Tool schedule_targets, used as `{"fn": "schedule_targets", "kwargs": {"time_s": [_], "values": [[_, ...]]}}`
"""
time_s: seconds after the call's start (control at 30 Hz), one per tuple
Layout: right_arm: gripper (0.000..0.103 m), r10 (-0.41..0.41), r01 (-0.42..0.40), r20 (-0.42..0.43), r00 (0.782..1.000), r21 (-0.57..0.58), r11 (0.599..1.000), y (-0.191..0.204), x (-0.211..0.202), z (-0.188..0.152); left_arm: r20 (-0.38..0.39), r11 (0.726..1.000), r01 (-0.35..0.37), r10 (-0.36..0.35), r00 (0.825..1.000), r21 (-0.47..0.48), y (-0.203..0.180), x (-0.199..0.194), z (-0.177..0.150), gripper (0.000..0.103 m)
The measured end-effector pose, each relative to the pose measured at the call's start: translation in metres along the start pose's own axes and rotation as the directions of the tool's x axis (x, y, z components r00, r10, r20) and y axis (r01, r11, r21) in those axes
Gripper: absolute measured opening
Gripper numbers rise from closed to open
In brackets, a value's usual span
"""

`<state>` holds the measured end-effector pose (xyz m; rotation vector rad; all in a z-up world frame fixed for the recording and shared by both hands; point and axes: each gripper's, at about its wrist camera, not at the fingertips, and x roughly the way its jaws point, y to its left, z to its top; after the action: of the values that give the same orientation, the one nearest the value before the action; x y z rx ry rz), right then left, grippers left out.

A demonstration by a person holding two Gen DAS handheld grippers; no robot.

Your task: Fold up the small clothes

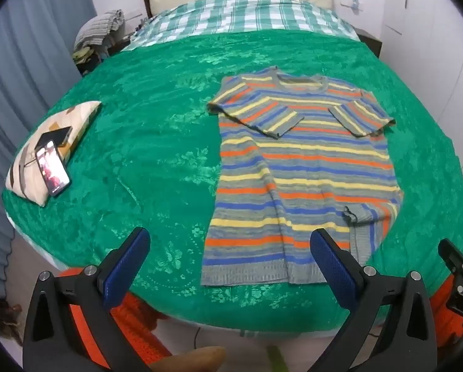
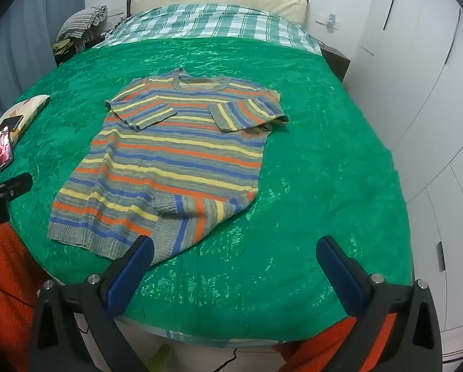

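— Where's the jumper lying?

— The striped sweater (image 1: 296,167) is spread flat on the green blanket (image 1: 157,142), toward the near edge of the bed and right of its middle. Its long axis runs from the near edge to the headboard end: hem closest to the grippers, neckline farthest. Both sleeves are already turned in across the chest, and the near right corner of the hem is flipped up onto the body.

— And the grippers?

— Both hang above the near edge, off the fabric, holding nothing. The left gripper (image 1: 231,266) has its fingers spread wide, with the hem's left part lying between them in its view. The right gripper (image 2: 234,269) is spread just as wide; the hem's right corner sits just beyond its left finger (image 2: 132,266), the rest of its span over bare blanket.

— So which takes what?

— I'd judge each goes to the hem corner on its own side — then carries it up the long axis toward the neckline. That flipped corner may want flattening first.

— Room enough?

— Plenty of blanket to the right and beyond the collar. The pillow (image 1: 50,152) with the phone (image 1: 52,169) leaning on it sits well apart, at the left edge.
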<state>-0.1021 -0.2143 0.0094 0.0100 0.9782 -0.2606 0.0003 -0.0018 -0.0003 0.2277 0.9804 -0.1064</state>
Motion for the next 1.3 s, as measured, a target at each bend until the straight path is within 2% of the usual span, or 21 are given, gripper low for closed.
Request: {"fn": "schedule_targets", "kwargs": {"time_s": [0.07,0.1,0.2,0.4,0.67,0.83,1.17,1.3], "values": [[0.103,0.003,-0.003,0.003,1.000,0.001,1.000,0.001,0.000,0.000,-0.001,1.000,-0.014,0.014,1.000,0.009,-0.004,0.000,0.002,0.103],[0.103,0.006,-0.006,0.004,1.000,0.001,1.000,0.002,-0.001,0.001,0.027,0.999,0.041,-0.040,0.999,-0.031,0.001,0.000,-0.001,0.103],[0.103,0.012,-0.012,0.006,1.000,-0.009,1.000,0.005,-0.002,0.001,0.034,0.999,0.031,-0.030,0.999,-0.020,-0.006,-0.004,0.000,0.103],[0.103,0.013,-0.012,0.008,1.000,-0.032,0.999,0.017,-0.004,-0.005,0.053,0.999,0.032,-0.031,0.998,-0.015,0.003,-0.006,-0.007,0.103],[0.103,0.015,-0.014,0.003,1.000,-0.052,0.999,0.028,-0.003,-0.002,0.042,0.999,0.047,-0.046,0.998,-0.012,0.003,-0.005,-0.011,0.103],[0.103,0.019,-0.019,0.002,1.000,-0.059,0.998,0.031,-0.002,-0.004,0.010,0.997,0.076,-0.075,0.997,-0.026,0.003,-0.001,-0.012,0.103],[0.103,0.022,-0.022,-0.004,1.000,-0.059,0.998,0.033,-0.001,-0.006,0.025,1.000,0.013,-0.013,1.000,0.004,-0.001,-0.002,-0.015,0.103],[0.103,0.022,-0.022,-0.006,1.000,-0.058,0.998,0.032,-0.001,-0.007,0.007,1.000,0.020,-0.020,1.000,0.000,0.001,0.001,-0.015,0.103]]}}
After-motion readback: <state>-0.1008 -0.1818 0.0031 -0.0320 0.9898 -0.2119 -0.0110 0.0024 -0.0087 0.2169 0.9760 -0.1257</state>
